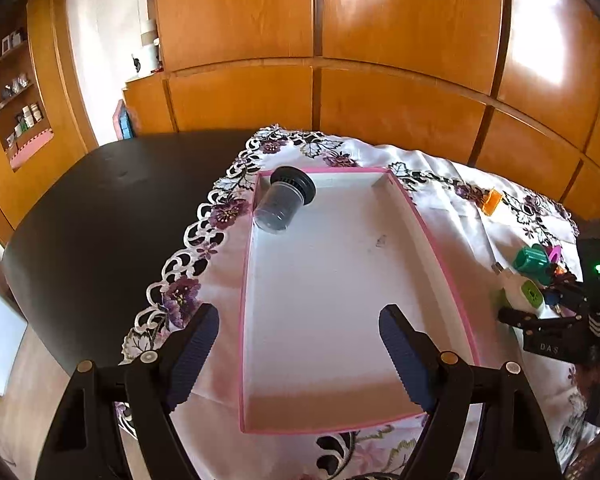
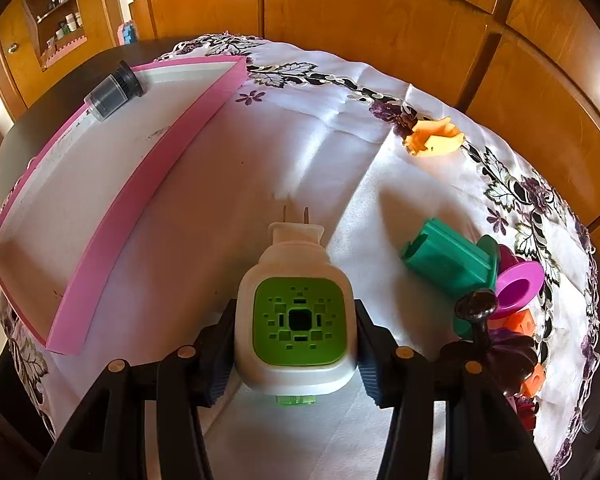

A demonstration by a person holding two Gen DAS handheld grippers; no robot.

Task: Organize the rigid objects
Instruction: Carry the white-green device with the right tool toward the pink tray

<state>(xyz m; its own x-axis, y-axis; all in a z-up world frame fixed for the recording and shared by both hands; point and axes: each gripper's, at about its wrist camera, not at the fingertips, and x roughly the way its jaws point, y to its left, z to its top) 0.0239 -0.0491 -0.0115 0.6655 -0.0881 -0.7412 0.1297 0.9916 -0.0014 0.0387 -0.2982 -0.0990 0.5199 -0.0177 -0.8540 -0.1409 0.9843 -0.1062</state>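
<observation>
At the left, my left claw (image 1: 298,342) hangs wide open and holds nothing, over the near part of the pink-rimmed tray (image 1: 436,240), whose smooth white floor is mostly bare. A dark ribbed jar (image 1: 284,204) lies on its side in the far left corner, well apart from my fingers. To the right, on the shiny embroidered cloth (image 2: 324,92), my right claw (image 2: 296,344) presses both pads on the sides of the white and green plug-in device (image 2: 296,320), its prongs pointing away. Further right lie a green plastic piece (image 2: 448,260) and an orange one (image 2: 434,138).
</observation>
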